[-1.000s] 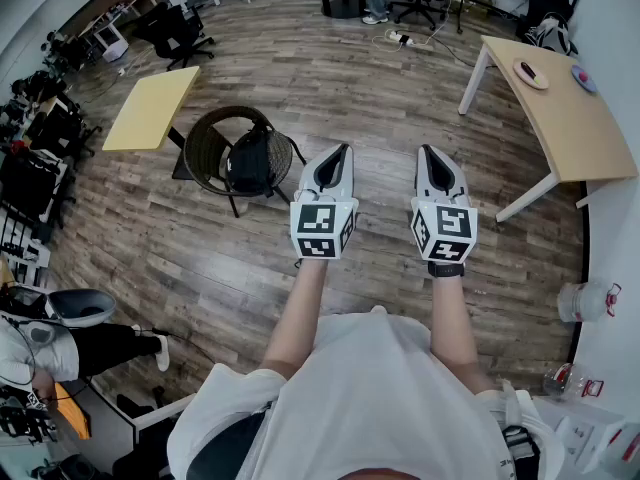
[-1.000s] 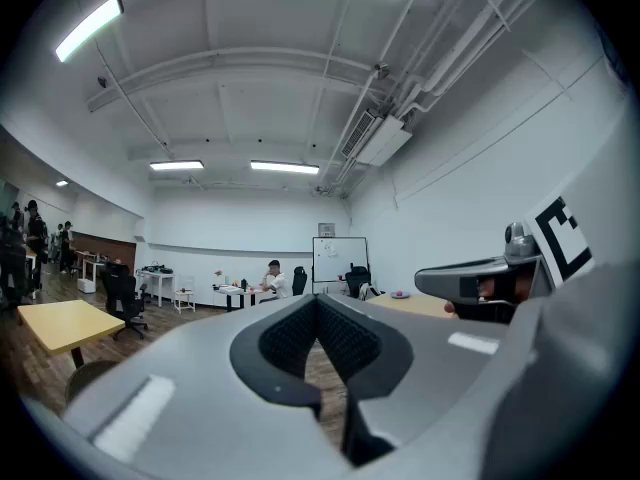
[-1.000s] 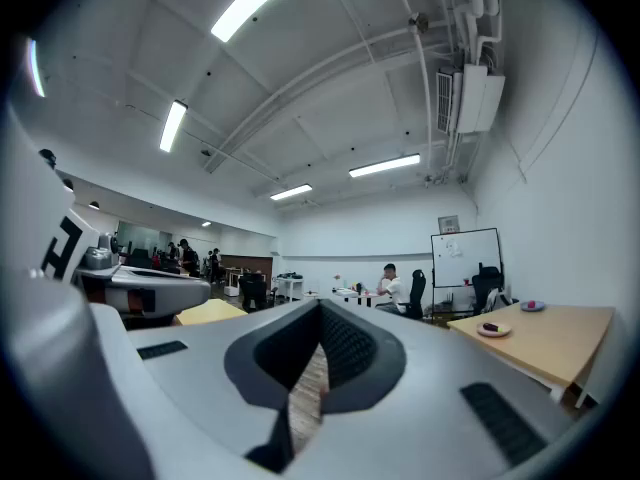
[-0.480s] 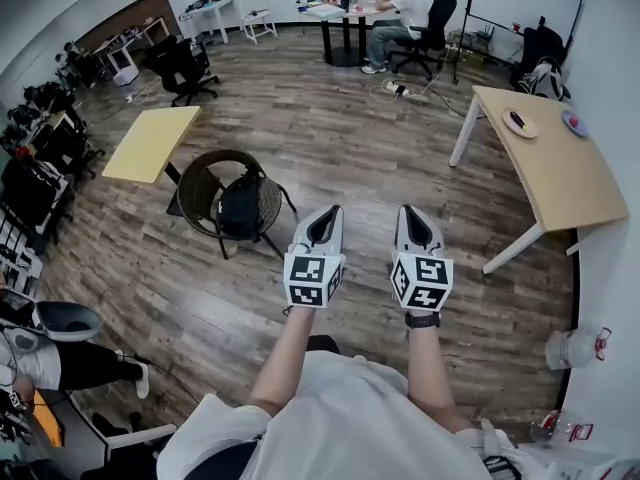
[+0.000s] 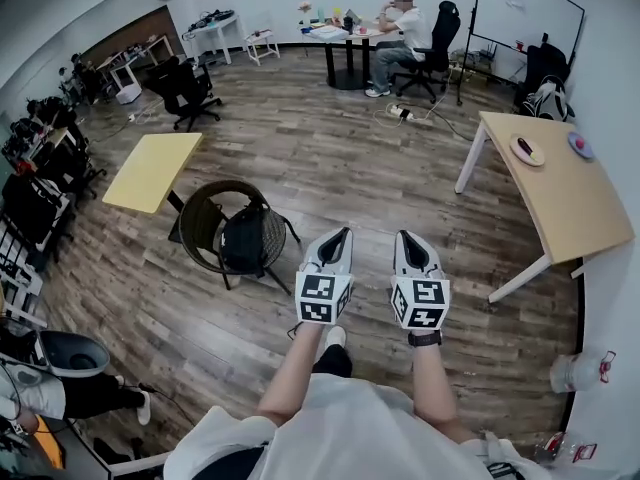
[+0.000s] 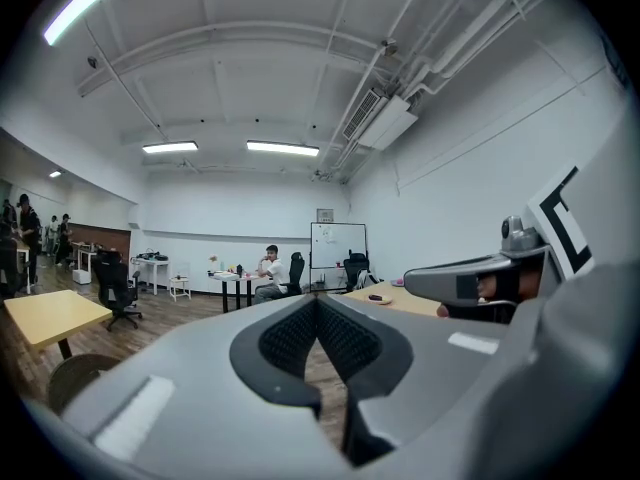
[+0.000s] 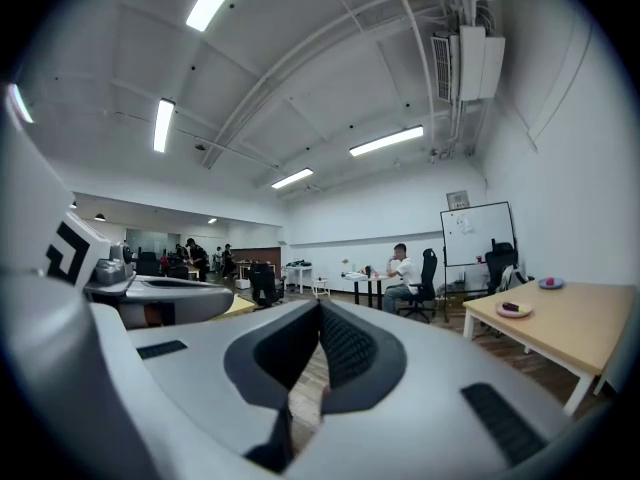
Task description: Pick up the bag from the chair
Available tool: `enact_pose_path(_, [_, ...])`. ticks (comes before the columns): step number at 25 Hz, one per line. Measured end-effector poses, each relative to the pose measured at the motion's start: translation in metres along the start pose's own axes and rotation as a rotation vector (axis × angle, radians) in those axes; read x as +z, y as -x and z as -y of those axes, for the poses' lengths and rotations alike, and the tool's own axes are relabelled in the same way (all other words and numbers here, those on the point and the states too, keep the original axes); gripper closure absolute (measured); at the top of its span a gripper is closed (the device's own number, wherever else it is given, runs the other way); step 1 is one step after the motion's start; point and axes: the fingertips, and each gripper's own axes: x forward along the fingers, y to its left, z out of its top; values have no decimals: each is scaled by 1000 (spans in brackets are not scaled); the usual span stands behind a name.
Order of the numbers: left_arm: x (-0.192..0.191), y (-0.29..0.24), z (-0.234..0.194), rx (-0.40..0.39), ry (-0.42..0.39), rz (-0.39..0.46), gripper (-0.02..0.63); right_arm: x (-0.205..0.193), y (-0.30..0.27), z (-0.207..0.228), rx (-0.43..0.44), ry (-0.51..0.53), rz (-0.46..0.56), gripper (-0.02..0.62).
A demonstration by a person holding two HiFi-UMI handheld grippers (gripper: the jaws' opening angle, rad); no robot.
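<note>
A black bag (image 5: 243, 239) rests upright on the seat of a dark round wicker chair (image 5: 205, 216), left of centre in the head view. My left gripper (image 5: 342, 232) is held out level to the right of the chair, shut and empty, a short way from the bag. My right gripper (image 5: 404, 235) is beside it, also shut with nothing in it. In the left gripper view the jaws (image 6: 316, 302) meet, and only the chair's rim (image 6: 70, 380) shows at lower left. The right gripper view shows its jaws (image 7: 319, 313) closed and the room beyond; the bag is hidden.
A small yellow table (image 5: 152, 170) stands just behind the chair. A light wooden table (image 5: 560, 196) with a plate (image 5: 528, 150) is on the right. A person sits at a dark table (image 5: 400, 34) far back. Office chairs (image 5: 185, 89) and shelves line the left wall.
Both grippers have dropped lower and come nearer my body in the head view. The view has tilted up, so the chair and bag now sit lower and more of the far room shows.
</note>
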Motion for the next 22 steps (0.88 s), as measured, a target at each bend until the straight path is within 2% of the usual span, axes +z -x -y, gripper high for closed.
enact_pose_path(5, [23, -51, -58, -23, -10, 56, 597, 26, -81, -12, 2, 25, 30, 588])
enact_pose_path(11, [41, -100, -130, 20, 1, 78, 597, 52, -175, -31, 78, -15, 51, 588])
enact_pose_path(15, [34, -132, -178, 57, -1, 89, 597, 46, -232, -36, 97, -3, 56, 588])
enact_pose_path(19, [24, -162, -232, 117, 29, 93, 597, 44, -286, -50, 158, 36, 55, 588])
enact_pose_path(22, [24, -190, -254, 148, 53, 98, 597, 46, -318, -44, 199, 50, 54, 588])
